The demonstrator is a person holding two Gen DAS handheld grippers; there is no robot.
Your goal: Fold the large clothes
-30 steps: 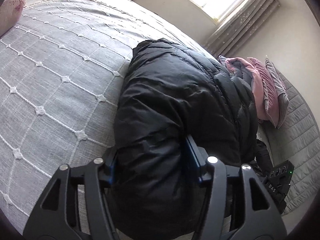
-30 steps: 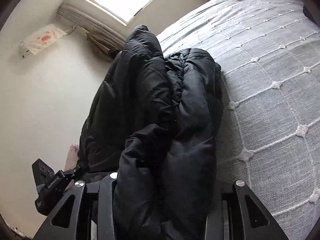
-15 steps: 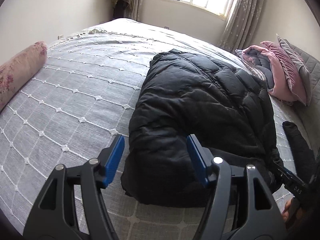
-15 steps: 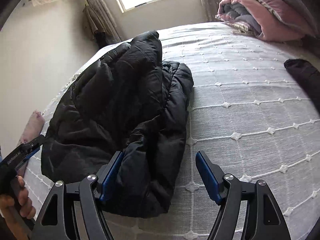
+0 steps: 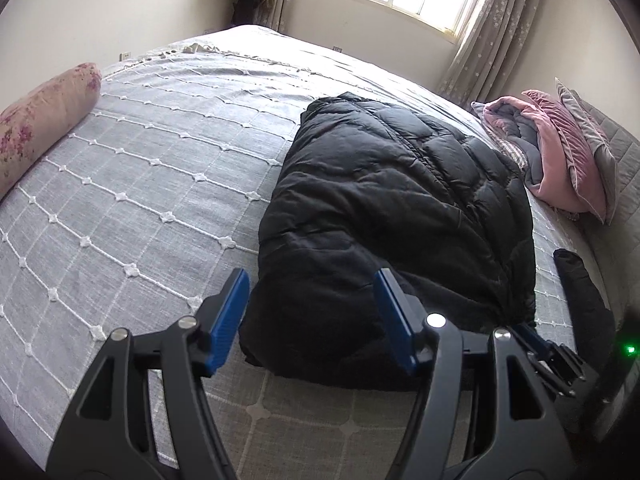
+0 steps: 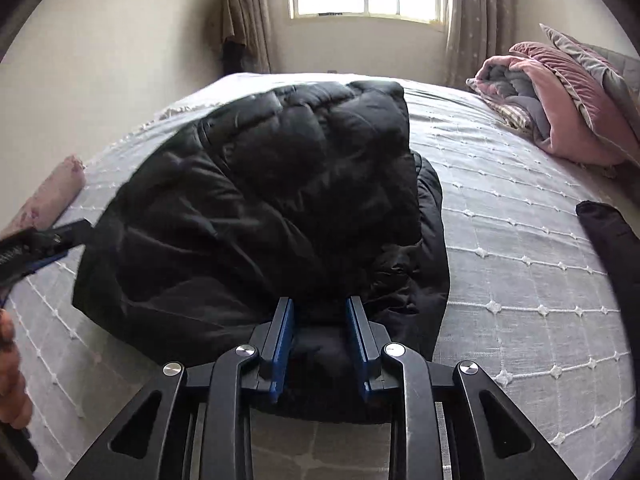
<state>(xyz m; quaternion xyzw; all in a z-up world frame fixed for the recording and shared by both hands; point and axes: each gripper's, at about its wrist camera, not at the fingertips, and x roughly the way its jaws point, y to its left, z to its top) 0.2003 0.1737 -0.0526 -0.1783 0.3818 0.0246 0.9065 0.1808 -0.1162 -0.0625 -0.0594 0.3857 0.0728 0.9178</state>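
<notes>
A black puffer jacket [image 5: 392, 216] lies bundled at centre frame on a grey quilted bedspread [image 5: 132, 168]. In the right wrist view, the right gripper [image 6: 320, 320], at lower centre, is clamped on the jacket's near edge, blue pads pressing a fold of fabric. The left gripper [image 5: 312, 312], at the bottom of its own view, has its fingers spread apart, holding nothing, just short of the jacket's near hem. A floral bolster [image 5: 44, 120] rests at left; pink and grey bedding [image 5: 560, 160] is piled at right.
</notes>
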